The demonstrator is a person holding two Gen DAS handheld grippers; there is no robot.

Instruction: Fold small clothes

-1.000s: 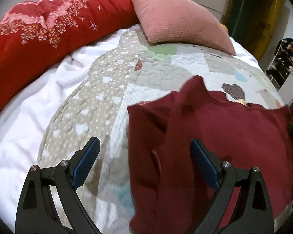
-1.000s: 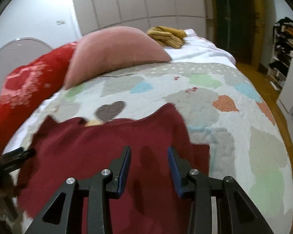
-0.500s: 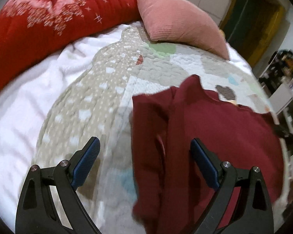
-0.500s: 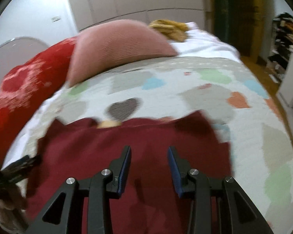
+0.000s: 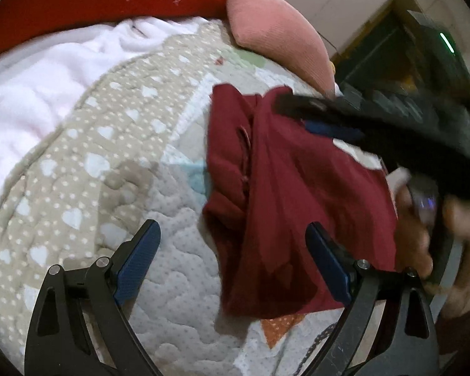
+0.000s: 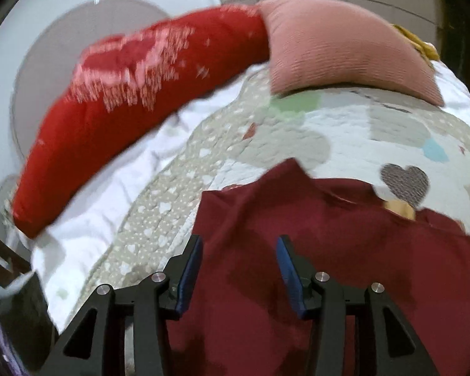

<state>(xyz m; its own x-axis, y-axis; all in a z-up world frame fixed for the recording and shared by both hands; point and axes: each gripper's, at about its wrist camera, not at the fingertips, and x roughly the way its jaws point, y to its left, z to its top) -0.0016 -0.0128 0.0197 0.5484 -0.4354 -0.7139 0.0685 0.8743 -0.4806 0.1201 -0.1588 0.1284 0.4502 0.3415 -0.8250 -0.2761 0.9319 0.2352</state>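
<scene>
A dark red garment (image 5: pixel 285 194) lies partly folded on the quilted bedspread (image 5: pixel 116 169); it also shows in the right wrist view (image 6: pixel 344 250). My left gripper (image 5: pixel 235 260) is open wide and empty, low over the garment's near left edge. My right gripper (image 6: pixel 238 266) is open and empty, just above the garment's left part. In the left wrist view the right gripper (image 5: pixel 329 122) reaches across the garment's far side, with the hand that holds it at the right edge.
A long red bolster (image 6: pixel 134 94) and a pink cushion (image 6: pixel 338 47) lie at the head of the bed. A white blanket (image 5: pixel 34 94) lies left of the quilt (image 6: pixel 344 131). A yellow cloth (image 6: pixel 420 44) lies behind the cushion.
Both grippers swung left and came closer together. The right gripper now reaches over the garment in the left wrist view. The garment's right part has been drawn in, so it looks narrower.
</scene>
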